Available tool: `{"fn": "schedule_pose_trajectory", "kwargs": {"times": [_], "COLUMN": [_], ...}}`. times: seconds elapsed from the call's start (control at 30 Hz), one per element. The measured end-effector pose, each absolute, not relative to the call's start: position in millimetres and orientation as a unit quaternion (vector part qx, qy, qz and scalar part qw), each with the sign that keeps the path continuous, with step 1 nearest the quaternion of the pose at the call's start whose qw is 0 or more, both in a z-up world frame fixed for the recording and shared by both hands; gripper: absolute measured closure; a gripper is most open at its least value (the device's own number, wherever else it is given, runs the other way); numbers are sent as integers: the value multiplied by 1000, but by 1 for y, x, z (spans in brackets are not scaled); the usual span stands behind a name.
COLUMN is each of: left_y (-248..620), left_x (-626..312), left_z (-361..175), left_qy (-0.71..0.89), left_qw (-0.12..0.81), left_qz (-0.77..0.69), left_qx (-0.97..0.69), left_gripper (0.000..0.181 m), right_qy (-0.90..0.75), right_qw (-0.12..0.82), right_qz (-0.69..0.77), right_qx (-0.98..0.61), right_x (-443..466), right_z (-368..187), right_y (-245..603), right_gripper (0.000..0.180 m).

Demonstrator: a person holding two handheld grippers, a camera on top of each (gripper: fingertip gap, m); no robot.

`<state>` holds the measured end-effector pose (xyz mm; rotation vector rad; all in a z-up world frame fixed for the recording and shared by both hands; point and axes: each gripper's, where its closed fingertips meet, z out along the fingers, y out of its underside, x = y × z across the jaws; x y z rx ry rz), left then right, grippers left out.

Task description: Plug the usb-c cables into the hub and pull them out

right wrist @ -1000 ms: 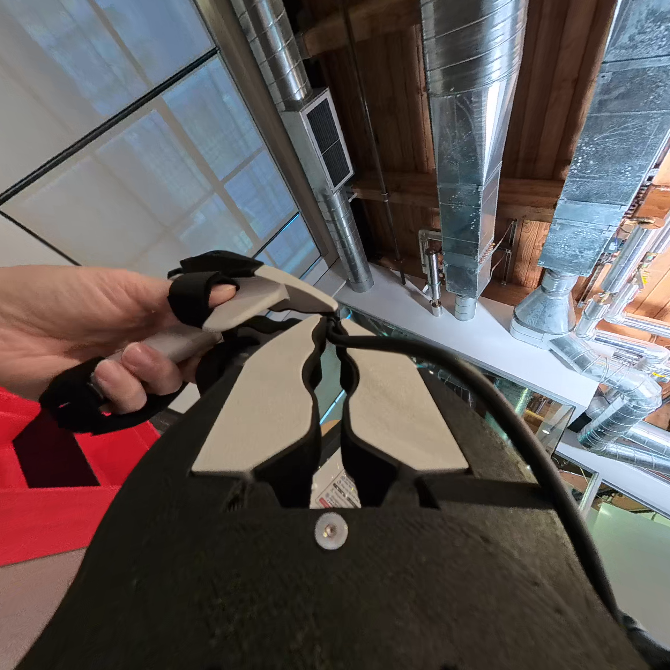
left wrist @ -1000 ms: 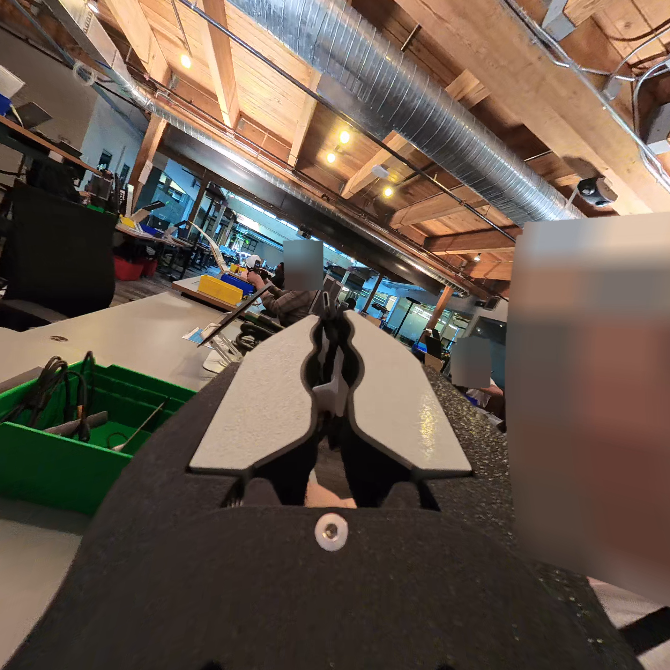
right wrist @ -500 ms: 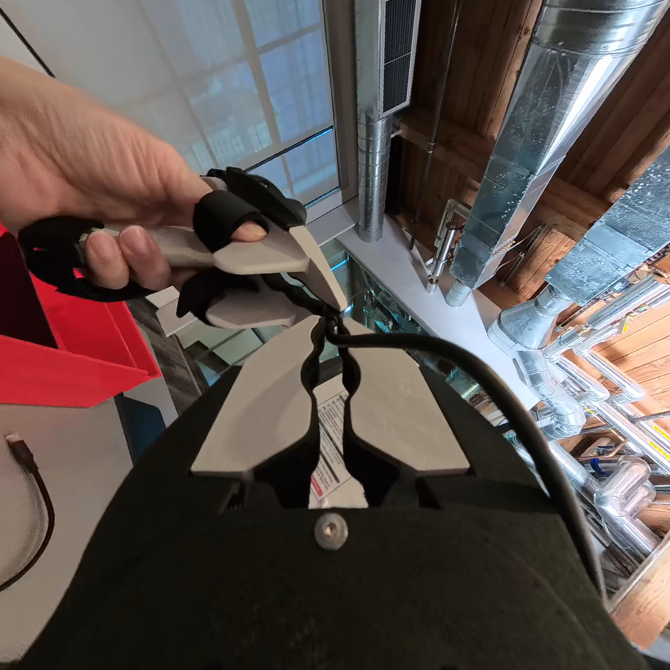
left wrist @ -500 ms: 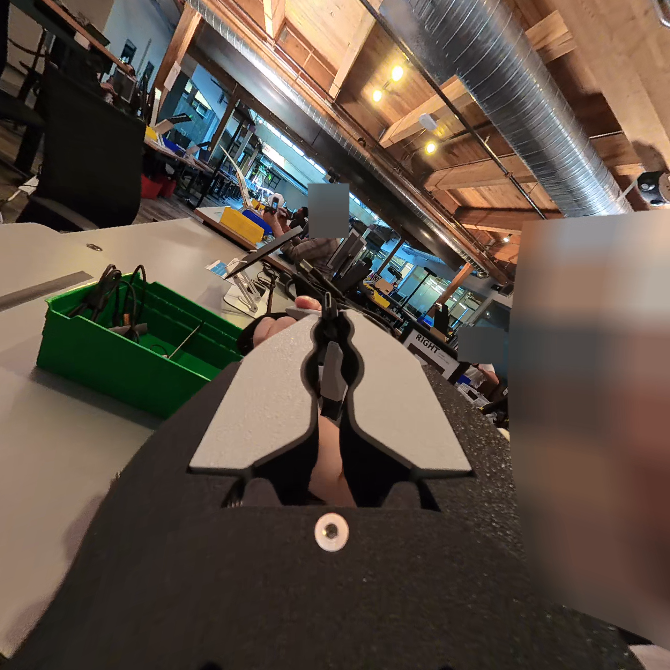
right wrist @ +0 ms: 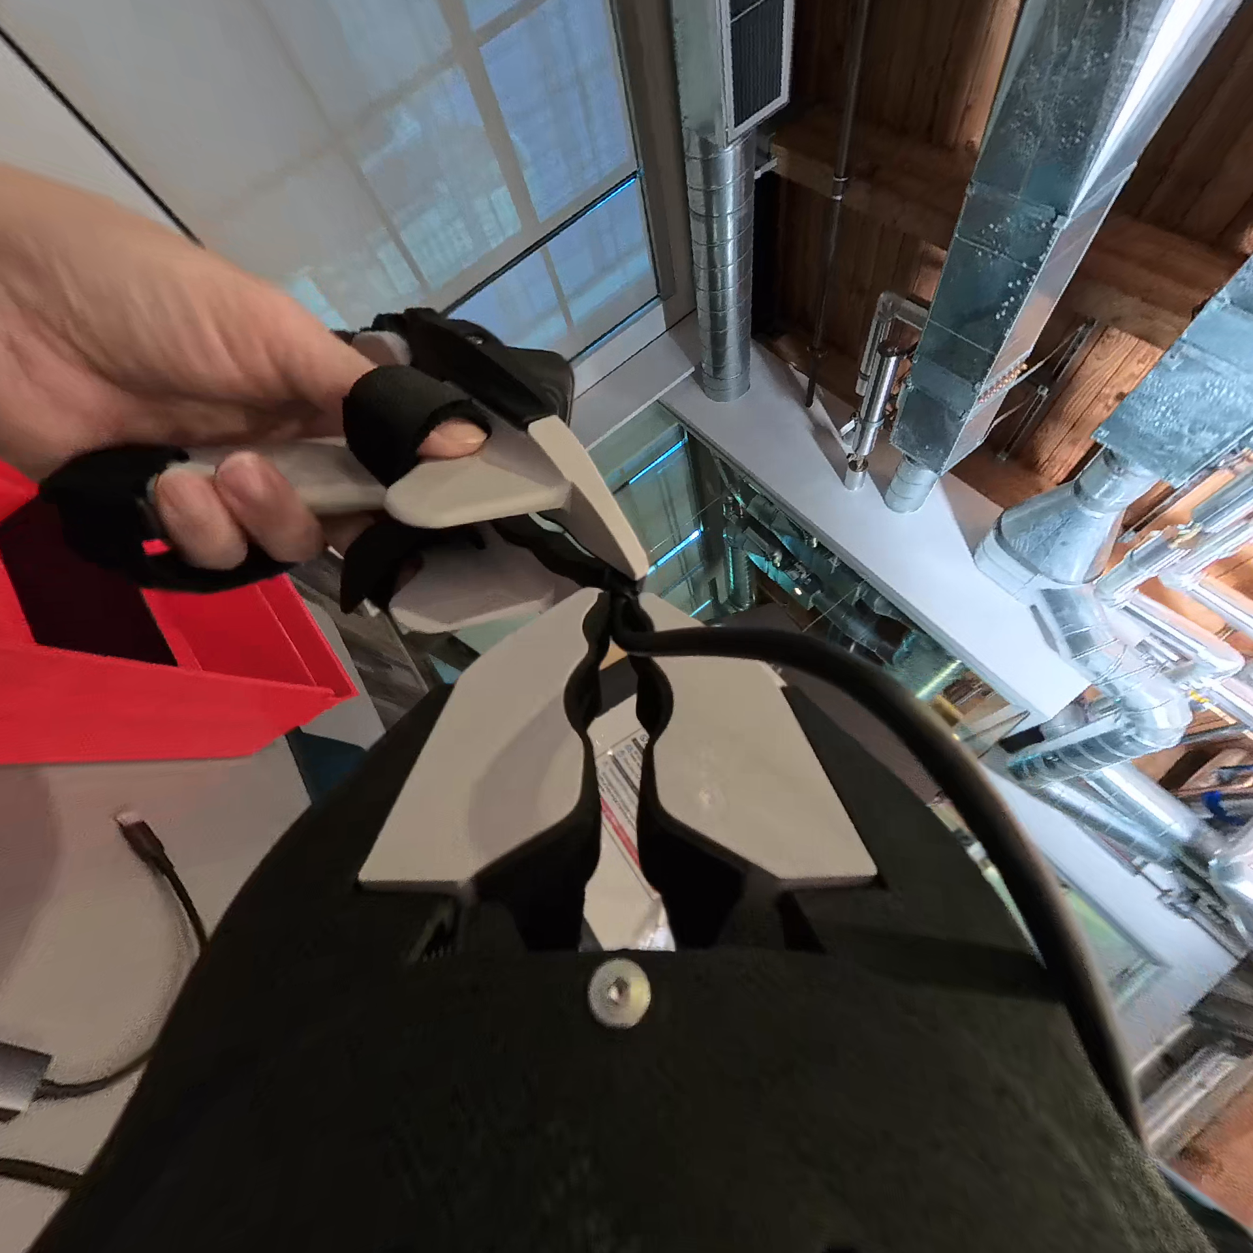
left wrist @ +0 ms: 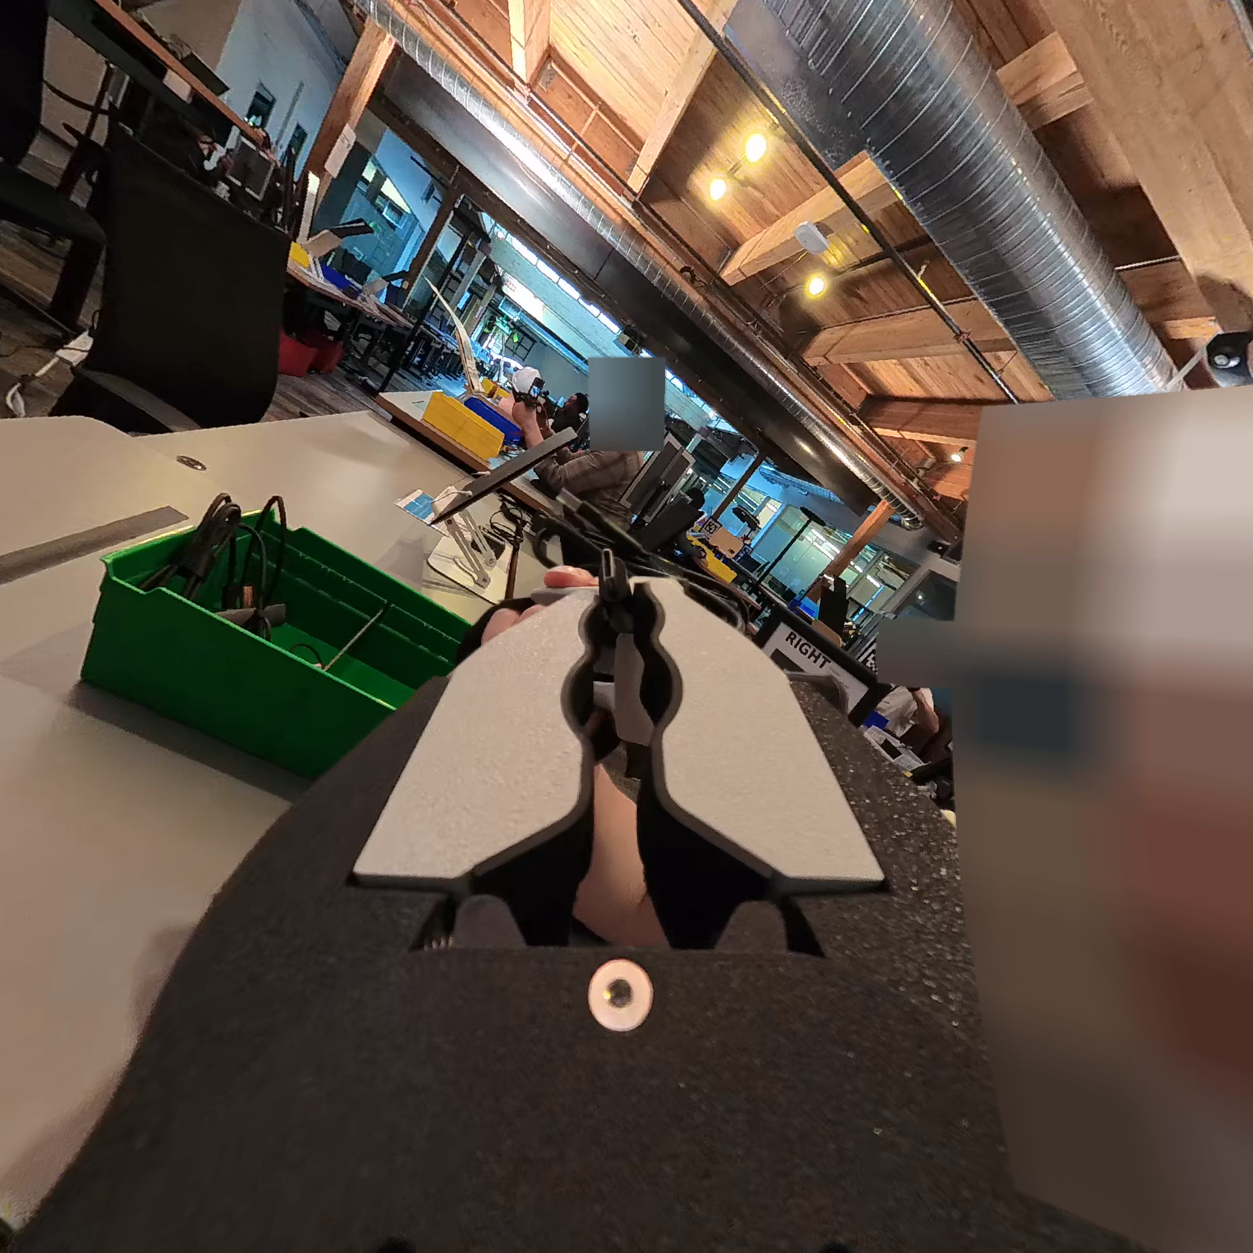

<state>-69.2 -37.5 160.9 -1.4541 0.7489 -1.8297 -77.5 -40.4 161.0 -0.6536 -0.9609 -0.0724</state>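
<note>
Left tongs [left wrist: 620, 597] pinching grey hub [left wrist: 629, 685] at frame centre; right tongs [right wrist: 620, 600] pinching black cable [right wrist: 847, 685]; green bin [left wrist: 224, 668] at left

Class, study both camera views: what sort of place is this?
Probably an open-plan workshop or lab in a converted industrial building: exposed metal ducts, a timber ceiling, long worktables and parts bins.
</note>
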Motion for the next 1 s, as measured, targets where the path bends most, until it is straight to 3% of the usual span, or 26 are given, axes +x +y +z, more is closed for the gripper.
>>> {"fn": "schedule_pose_trajectory", "kwargs": {"times": [0.03, 0.23, 0.43, 0.5, 0.6, 0.7, 1.0], "left_y": [-37, -34, -23, -14, 10, 10, 3], "left_x": [-68, -69, -81, -91, -119, -126, -103], "left_z": [161, 159, 158, 142, 89, 47, -89], "left_qy": [288, 291, 304, 336, 372, 412, 412], "left_qw": [339, 345, 399, 439, 450, 409, 126], "left_qz": [-703, -697, -637, -538, -299, -187, -125], "left_qx": [-555, -557, -585, -636, -755, -792, -894], "left_gripper": [173, 173, 159, 167, 156, 150, 142], "right_qy": [-450, -442, -414, -397, -374, -356, -349], "right_qw": [837, 833, 846, 850, 856, 859, 858], "right_qz": [-23, 7, -22, -24, -50, -71, -96], "right_qx": [-311, -332, -335, -345, -353, -360, -364], "right_x": [-76, -77, -54, -30, 7, 36, 68], "right_z": [162, 159, 170, 181, 197, 207, 217], "right_y": [-41, -37, -29, -27, -27, -29, -38], "right_gripper": [174, 175, 174, 175, 175, 175, 175]}}
